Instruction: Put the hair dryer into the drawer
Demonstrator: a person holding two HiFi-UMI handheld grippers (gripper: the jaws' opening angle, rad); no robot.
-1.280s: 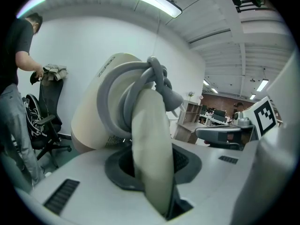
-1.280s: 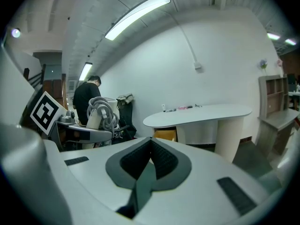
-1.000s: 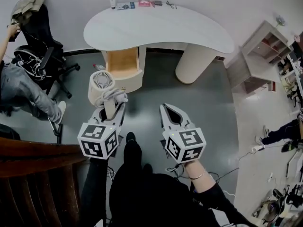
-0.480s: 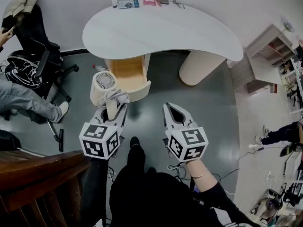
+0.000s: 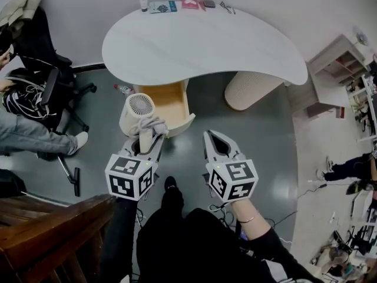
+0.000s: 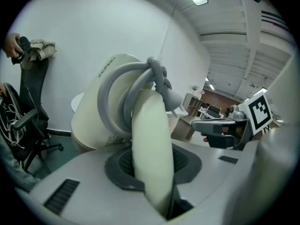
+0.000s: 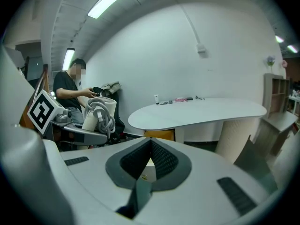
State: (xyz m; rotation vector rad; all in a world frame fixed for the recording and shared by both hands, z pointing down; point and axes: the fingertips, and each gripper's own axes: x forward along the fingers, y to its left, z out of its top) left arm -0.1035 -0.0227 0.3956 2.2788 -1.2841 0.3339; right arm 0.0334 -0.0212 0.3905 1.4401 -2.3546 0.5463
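A cream hair dryer point(image 5: 138, 112) with its grey cord wound round it is carried upright, its round grille toward the head camera. My left gripper point(image 5: 147, 141) is shut on the dryer's handle point(image 6: 149, 158). The dryer body point(image 6: 105, 111) fills the left gripper view. It hangs just in front of the left corner of the open wooden drawer point(image 5: 171, 101) under the white curved table point(image 5: 200, 40). My right gripper point(image 5: 215, 140) is level with the left one, to its right, shut and empty. In the right gripper view its jaws point(image 7: 151, 142) point at the drawer point(image 7: 159, 135), with the dryer point(image 7: 97, 112) at left.
A person sits on a black office chair point(image 5: 35, 90) at the left. A wooden railing point(image 5: 47, 234) is at the lower left. The table's round pedestal point(image 5: 250, 90) stands right of the drawer. Small items point(image 5: 177, 5) lie along the table's far edge. A shelf unit point(image 5: 336, 69) stands at the right.
Both grippers have moved forward toward the table. The dryer now sits right by the open drawer's front corner. The grip on the handle is unchanged.
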